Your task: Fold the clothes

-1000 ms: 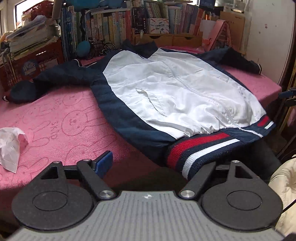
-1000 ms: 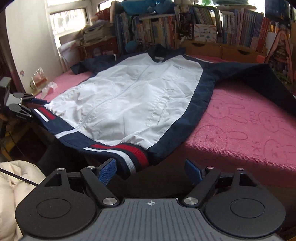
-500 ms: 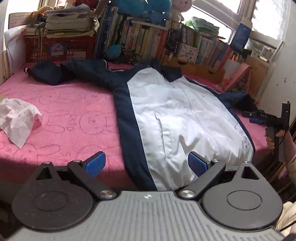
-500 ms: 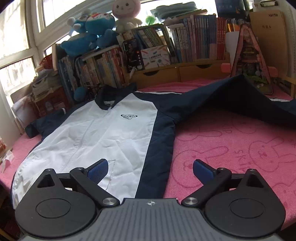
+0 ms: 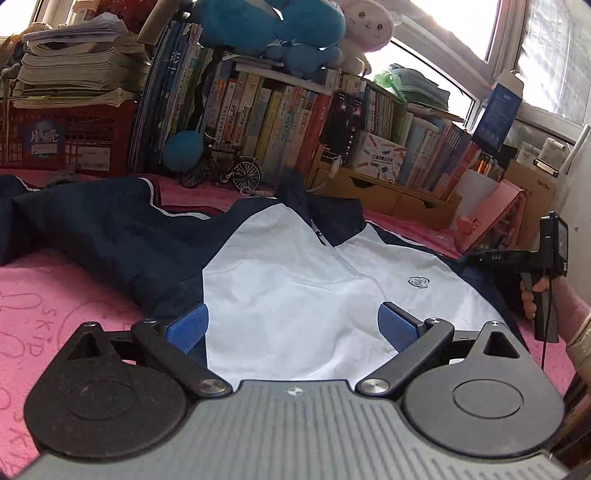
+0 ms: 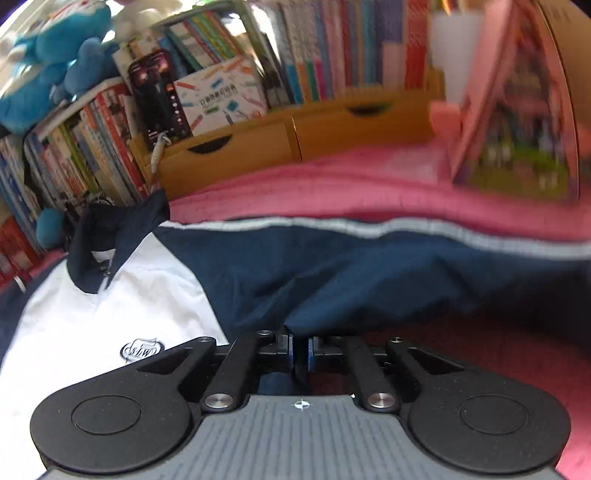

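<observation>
A white jacket [image 5: 295, 295] with navy sides and sleeves lies spread face up on the pink bed cover [image 5: 55, 295], collar toward the bookshelf. My left gripper [image 5: 291, 325] hovers open over the white front, with nothing between its blue pads [image 5: 186, 326]. In the right wrist view, my right gripper [image 6: 300, 350] has its jaws closing tight together, and the pads pinch a raised fold of the jacket's navy sleeve [image 6: 369, 280] near the shoulder. The chest logo [image 6: 142, 349] lies just left of it. A hand [image 5: 532, 295] holding the right gripper shows at the left wrist view's right edge.
A bookshelf [image 5: 277, 118] with plush toys [image 5: 266, 22] on top lines the far side of the bed. Wooden drawers [image 6: 258, 147] and a pink toy house [image 6: 517, 110] stand behind the jacket. A red crate [image 5: 66, 140] with stacked papers sits at the far left.
Both grippers swept up from the hem toward the collar end. The right gripper went from wide open to shut on the navy sleeve. The left gripper stayed open.
</observation>
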{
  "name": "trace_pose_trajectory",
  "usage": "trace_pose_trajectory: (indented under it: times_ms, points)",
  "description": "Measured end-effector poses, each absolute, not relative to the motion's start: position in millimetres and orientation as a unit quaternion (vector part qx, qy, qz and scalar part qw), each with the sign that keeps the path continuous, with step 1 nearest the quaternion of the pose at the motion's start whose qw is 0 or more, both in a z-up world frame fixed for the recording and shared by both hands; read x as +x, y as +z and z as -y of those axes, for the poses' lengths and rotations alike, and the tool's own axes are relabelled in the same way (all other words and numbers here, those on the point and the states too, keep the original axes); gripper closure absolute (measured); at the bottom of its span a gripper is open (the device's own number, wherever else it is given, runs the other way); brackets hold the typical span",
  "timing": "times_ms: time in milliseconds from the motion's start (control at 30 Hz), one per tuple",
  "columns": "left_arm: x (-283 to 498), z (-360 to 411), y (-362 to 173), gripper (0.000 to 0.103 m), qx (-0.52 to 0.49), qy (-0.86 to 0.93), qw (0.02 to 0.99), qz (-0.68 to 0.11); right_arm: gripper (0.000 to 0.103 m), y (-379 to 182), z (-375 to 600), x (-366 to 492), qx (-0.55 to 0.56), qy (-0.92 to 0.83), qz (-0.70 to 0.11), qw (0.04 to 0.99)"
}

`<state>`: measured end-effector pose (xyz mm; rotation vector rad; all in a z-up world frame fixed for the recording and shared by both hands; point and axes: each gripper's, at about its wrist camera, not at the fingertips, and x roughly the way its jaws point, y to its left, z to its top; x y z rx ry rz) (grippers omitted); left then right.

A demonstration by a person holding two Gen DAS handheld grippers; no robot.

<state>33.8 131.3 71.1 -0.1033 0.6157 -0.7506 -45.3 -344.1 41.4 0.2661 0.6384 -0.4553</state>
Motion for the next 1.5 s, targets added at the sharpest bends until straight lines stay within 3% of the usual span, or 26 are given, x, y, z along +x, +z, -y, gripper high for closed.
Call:
trace_pose_trajectory:
  times_ms: [100, 167, 233, 300, 367, 467, 567, 633, 967, 1000, 1033, 1067, 1100, 1133, 1167, 1200, 1233, 1267, 1300, 1333, 1400, 1467, 1500]
  points:
    - [57, -143, 62, 0.004, -0.077, -0.326, 0.892, -0.304, 0.094, 53, 362, -34, 0.091, -0.264, -0.268, 0.922]
    - [74, -160, 55, 0.004, -0.114, -0.296, 0.895, -0.313, 0.09, 45, 379, -29, 0.097, -0.283, -0.299, 0.906]
    - [93, -185, 49, 0.003, -0.154, -0.256, 0.9, -0.318, 0.077, 41, 378, -37, 0.075, -0.271, -0.342, 0.896]
    - [115, -211, 43, 0.003, -0.192, -0.203, 0.906, -0.318, 0.037, 44, 367, -54, 0.034, -0.262, -0.368, 0.892]
    - [141, -240, 39, 0.003, -0.235, -0.138, 0.908, -0.317, 0.023, 53, 353, -69, 0.005, -0.259, -0.385, 0.886]
    - [178, -274, 35, 0.003, -0.285, -0.056, 0.905, -0.31, 0.021, 85, 329, -80, 0.031, -0.247, -0.385, 0.889]
    - [208, -294, 32, 0.003, -0.321, 0.004, 0.899, -0.298, 0.006, 117, 303, -60, 0.113, -0.16, -0.359, 0.912]
    - [222, -303, 30, 0.003, -0.333, 0.038, 0.897, -0.287, 0.004, 125, 271, -22, 0.133, -0.105, -0.352, 0.921]
    - [277, -331, 21, 0.002, -0.321, 0.07, 0.906, -0.268, 0.004, 68, 94, 202, 0.026, -0.115, -0.365, 0.924]
    - [282, -331, 21, 0.004, -0.315, 0.069, 0.908, -0.268, 0.004, 61, 89, 214, 0.026, -0.14, -0.368, 0.919]
    - [285, -330, 21, 0.019, -0.307, 0.075, 0.91, -0.269, 0.004, 55, 88, 221, 0.029, -0.152, -0.373, 0.915]
    - [291, -329, 20, 0.046, -0.296, 0.086, 0.911, -0.276, 0.003, 50, 87, 226, 0.033, -0.161, -0.378, 0.911]
    - [297, -328, 20, 0.057, -0.284, 0.097, 0.911, -0.282, 0.003, 45, 88, 230, 0.036, -0.168, -0.385, 0.907]
    - [300, -330, 19, 0.074, -0.296, 0.087, 0.907, -0.286, 0.003, 40, 90, 234, 0.04, -0.173, -0.393, 0.902]
    - [303, -333, 18, 0.086, -0.308, 0.076, 0.903, -0.289, 0.002, 35, 91, 237, 0.044, -0.179, -0.4, 0.898]
    - [302, -336, 18, 0.087, -0.325, 0.065, 0.9, -0.284, 0.002, 30, 93, 240, 0.051, -0.185, -0.405, 0.894]
    - [302, -336, 26, 0.088, -0.317, 0.062, 0.906, -0.274, 0.002, 27, 96, 241, 0.058, -0.189, -0.407, 0.892]
    - [302, -337, 33, 0.089, -0.307, 0.059, 0.913, -0.264, 0.013, 24, 98, 242, 0.067, -0.186, -0.408, 0.891]
    - [300, -337, 46, 0.089, -0.285, 0.065, 0.925, -0.243, 0.044, 20, 101, 243, 0.077, -0.183, -0.409, 0.891]
    - [298, -337, 59, 0.089, -0.261, 0.071, 0.937, -0.221, 0.05, 21, 102, 243, 0.08, -0.18, -0.405, 0.893]
    - [294, -346, 90, 0.089, -0.254, 0.074, 0.95, -0.168, 0.076, 27, 104, 243, 0.079, -0.171, -0.391, 0.901]
    - [290, -356, 117, 0.089, -0.255, 0.07, 0.957, -0.117, 0.08, 41, 106, 247, 0.084, -0.157, -0.361, 0.916]
    - [288, -359, 127, 0.089, -0.245, 0.073, 0.962, -0.098, 0.09, 49, 107, 249, 0.086, -0.15, -0.344, 0.923]
